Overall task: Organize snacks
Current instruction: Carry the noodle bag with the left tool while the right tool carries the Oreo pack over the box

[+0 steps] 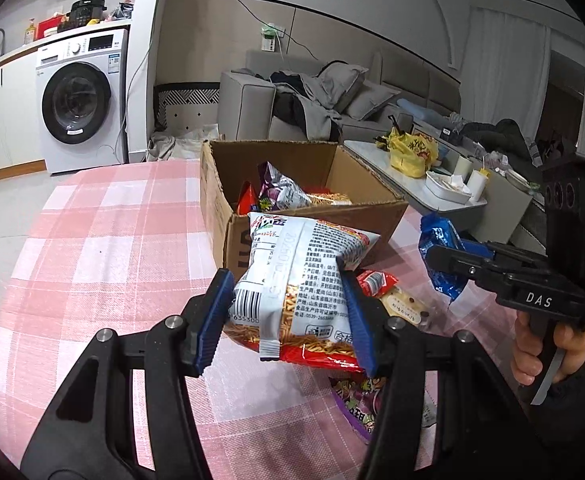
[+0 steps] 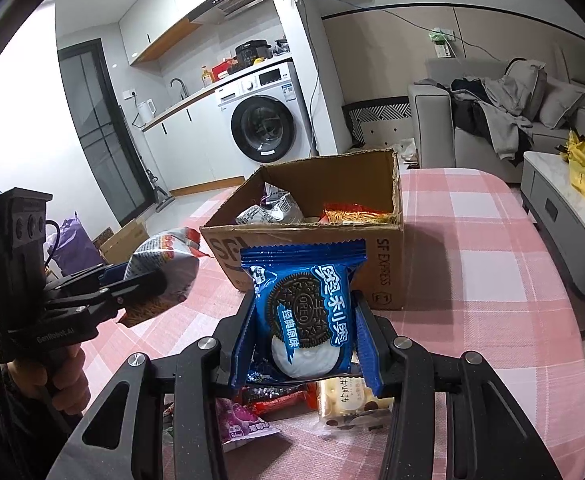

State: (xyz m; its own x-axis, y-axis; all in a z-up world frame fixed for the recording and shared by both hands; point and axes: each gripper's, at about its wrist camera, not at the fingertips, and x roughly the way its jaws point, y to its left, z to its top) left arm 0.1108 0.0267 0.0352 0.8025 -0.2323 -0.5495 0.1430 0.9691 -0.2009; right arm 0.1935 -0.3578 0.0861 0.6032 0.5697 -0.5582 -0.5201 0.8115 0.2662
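Snack packets, light and crushable: left tool [image 1: 288, 312] pinches noodle bag [image 1: 304, 280] mid-body; right tool [image 2: 306, 344] pinches slippery, probably fragile Oreo pack [image 2: 304, 312]; box [image 2: 316, 256] ahead.

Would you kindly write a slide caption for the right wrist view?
Right gripper holds a blue Oreo packet before the open cardboard box; left gripper holds a noodle snack bag.

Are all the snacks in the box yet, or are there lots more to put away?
Not yet. A few packets already lie in the cardboard box. The left gripper holds a bag of crispy noodle snack, and the right gripper holds a blue Oreo packet; neither is in yet. A purple packet, a red packet and a biscuit packet still wait on the pink checked tablecloth.
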